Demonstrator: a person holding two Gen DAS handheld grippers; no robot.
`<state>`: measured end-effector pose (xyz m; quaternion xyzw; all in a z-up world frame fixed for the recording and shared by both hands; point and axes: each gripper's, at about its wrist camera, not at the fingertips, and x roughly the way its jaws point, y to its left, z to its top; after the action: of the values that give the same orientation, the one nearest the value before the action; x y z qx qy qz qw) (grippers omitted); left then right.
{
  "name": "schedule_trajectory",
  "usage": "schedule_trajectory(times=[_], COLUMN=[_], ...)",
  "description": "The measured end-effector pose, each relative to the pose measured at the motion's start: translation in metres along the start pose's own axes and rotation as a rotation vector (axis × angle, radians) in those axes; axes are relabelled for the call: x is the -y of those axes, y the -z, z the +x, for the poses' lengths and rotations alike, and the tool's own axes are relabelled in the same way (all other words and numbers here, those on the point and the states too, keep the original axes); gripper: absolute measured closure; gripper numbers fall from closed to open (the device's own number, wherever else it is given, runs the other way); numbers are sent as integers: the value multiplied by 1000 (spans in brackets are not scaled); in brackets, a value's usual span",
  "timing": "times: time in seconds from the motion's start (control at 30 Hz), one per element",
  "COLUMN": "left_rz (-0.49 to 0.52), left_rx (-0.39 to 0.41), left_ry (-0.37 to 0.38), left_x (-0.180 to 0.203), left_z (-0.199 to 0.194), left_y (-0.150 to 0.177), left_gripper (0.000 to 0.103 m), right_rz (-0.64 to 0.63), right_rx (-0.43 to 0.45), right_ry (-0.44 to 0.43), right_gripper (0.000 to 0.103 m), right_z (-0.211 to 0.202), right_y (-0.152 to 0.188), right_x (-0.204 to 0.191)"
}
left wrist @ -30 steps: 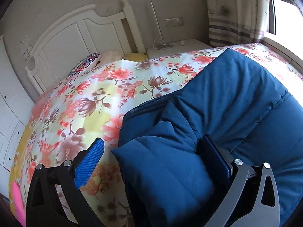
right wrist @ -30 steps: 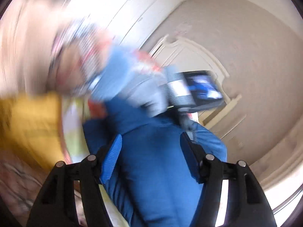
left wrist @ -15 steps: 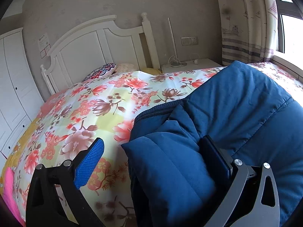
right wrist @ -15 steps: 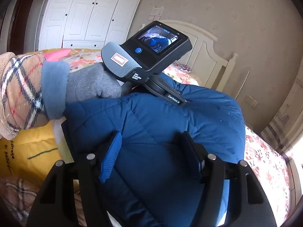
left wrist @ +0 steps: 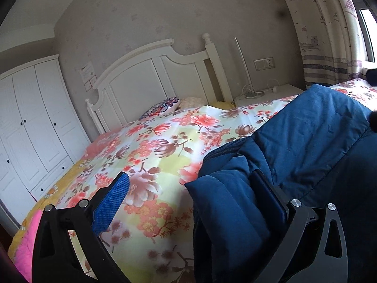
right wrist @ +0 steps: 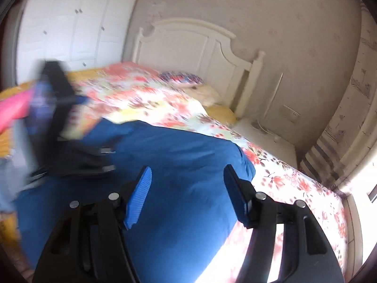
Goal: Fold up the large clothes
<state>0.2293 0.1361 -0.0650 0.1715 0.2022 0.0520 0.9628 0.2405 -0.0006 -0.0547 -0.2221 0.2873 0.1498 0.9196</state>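
A dark blue padded jacket (left wrist: 313, 146) lies on the floral bedspread (left wrist: 150, 151). My left gripper (left wrist: 188, 176) stands open at the jacket's left edge. Its right finger (left wrist: 266, 193) is tucked into a thick fold of the jacket, while its left pad (left wrist: 110, 202) hangs over bare bedspread. In the right wrist view the jacket (right wrist: 183, 151) fills the middle. My right gripper (right wrist: 187, 168) hovers over it, jaws closing slightly, pads apart and pressing on nothing. The left tool's black frame (right wrist: 59, 122) shows as a blur at the left.
A white headboard (left wrist: 150, 77) and pillows (left wrist: 165, 108) stand at the far end of the bed. A white wardrobe (left wrist: 28, 122) is on the left, with a nightstand (left wrist: 271, 94), cables and a curtain (left wrist: 329, 35) on the right. A pink cloth (left wrist: 26, 243) lies on the near left corner of the bed.
My right gripper has swept to the right across the jacket, away from the left tool and the gloved hand. The left view has tilted up, its right finger still in the fold.
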Motion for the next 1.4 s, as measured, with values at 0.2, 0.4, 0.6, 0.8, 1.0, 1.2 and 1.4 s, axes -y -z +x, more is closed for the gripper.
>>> schedule_trajectory(times=[0.2,0.4,0.6,0.8,1.0,1.2,1.4], left_rz=[4,-10,-31,-37,-46,-60,-71], left_rx=[-13,-9,-41,-41,-53,-63,-65], left_ry=[-9,-5,10,19,31,46,30], left_x=[-1,-3,-8,-10,-12,-15,-15], left_z=[3,2,10,11,15,17,18], left_y=[0,1,2,3,3,4,5], left_gripper=[4,4,4,4,4,4,4], right_rz=[94,173,113,171,148,100,10], right_rx=[-88,-87,-276,-230,-313,-114,-296], right_ry=[-64,-45,-97,-31,-44,-30,-81], right_gripper=[40,41,36,32,30,30,25], right_z=[32,51,116,111,129,59,112], right_y=[-5,-35,-37,-49,-42,-71,-59], right_x=[17,38,40,54,50,28,-7])
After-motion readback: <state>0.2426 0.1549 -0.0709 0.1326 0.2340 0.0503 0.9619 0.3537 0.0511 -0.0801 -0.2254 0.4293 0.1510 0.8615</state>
